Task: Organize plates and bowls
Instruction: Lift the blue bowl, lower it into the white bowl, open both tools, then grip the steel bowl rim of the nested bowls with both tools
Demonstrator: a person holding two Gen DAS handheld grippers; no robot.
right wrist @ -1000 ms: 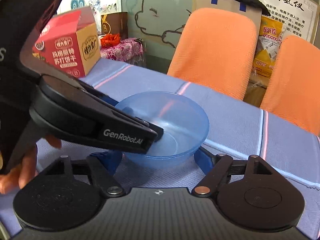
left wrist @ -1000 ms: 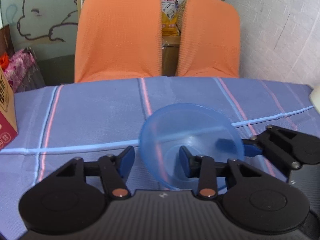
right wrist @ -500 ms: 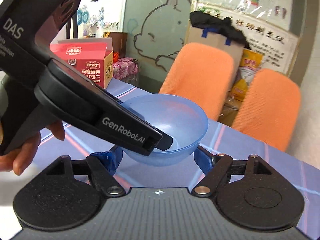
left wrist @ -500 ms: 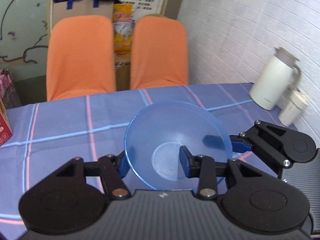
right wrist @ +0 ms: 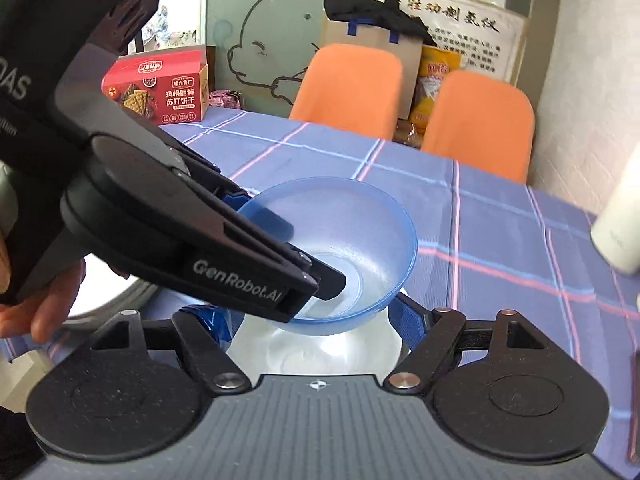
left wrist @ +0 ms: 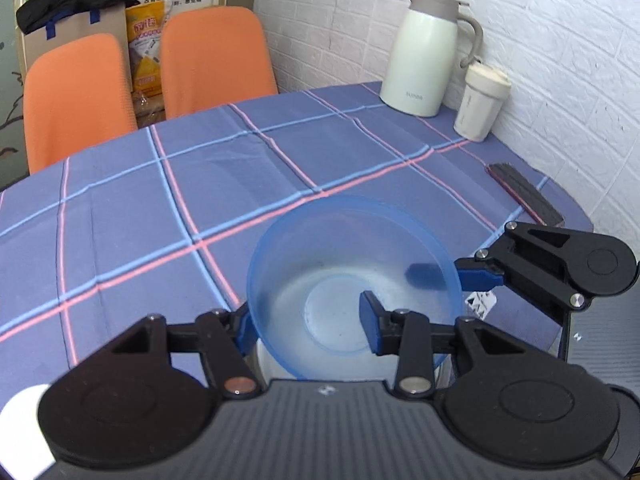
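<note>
I hold the blue bowl (left wrist: 352,276) low at frame centre, above a white dish (right wrist: 320,350), my left tongs (left wrist: 308,322) clenched across its rim, my right tongs (right wrist: 308,318) spread wide beneath it.

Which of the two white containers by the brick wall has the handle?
The taller jug, the one farther back: it has a grey lid with a spout and a handle curving off its right side. The shorter cup beside it has neither.

Blue bowl (left wrist: 352,276) now off the tablecloth (left wrist: 168,200), apparently above a white dish (right wrist: 320,348).
</note>
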